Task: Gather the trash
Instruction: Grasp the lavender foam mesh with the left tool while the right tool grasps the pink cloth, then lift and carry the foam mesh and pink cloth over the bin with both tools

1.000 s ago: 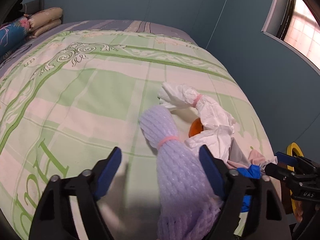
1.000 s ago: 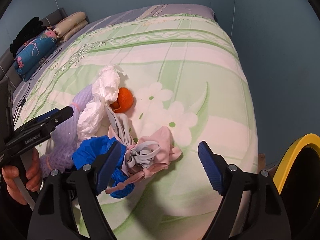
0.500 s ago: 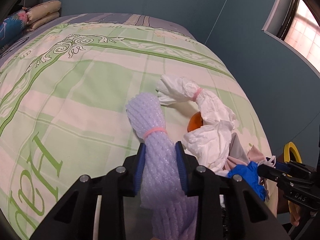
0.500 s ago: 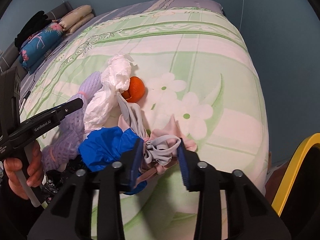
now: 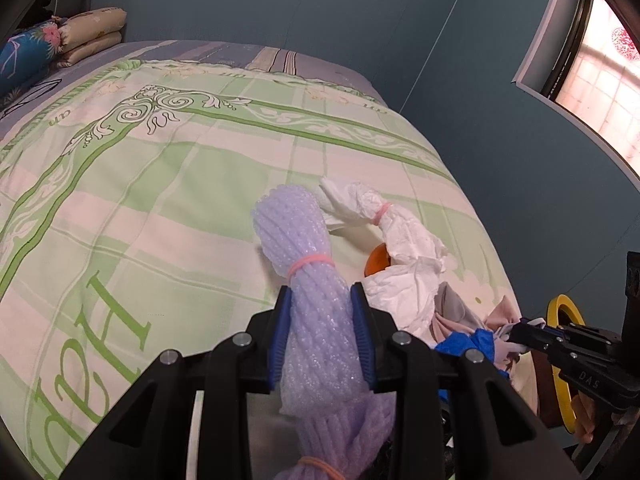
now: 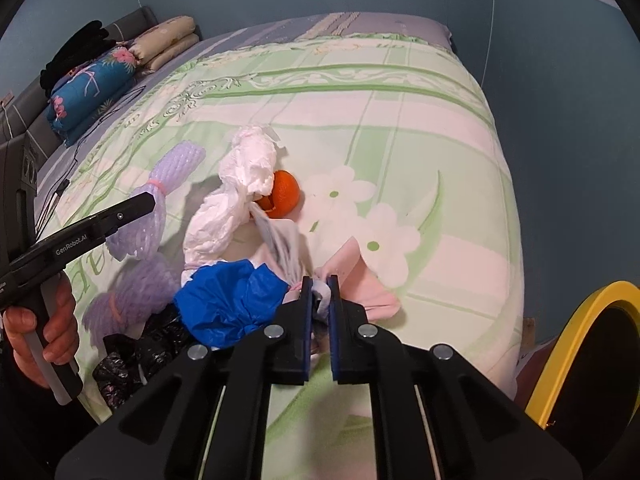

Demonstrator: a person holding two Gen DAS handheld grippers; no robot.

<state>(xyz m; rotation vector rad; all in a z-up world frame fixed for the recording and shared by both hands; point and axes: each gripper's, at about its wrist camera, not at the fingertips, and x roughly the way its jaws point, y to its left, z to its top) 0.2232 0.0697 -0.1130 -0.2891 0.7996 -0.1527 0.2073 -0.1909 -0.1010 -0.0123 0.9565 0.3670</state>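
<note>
The left gripper (image 5: 322, 300) is clamped and angled downward; the right gripper (image 6: 320, 288) is pinched nearly closed, likewise tilted down.

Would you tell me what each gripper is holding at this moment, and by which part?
The left gripper clamps the purple foam net roll just below its pink band. The right gripper pinches the grey elastic straps bunched beside the pink cloth.

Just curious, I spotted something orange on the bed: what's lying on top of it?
A crumpled white paper bundle lies over one side of the orange. Whether it's whole fruit or peel can't be told, as that side stays covered.
</note>
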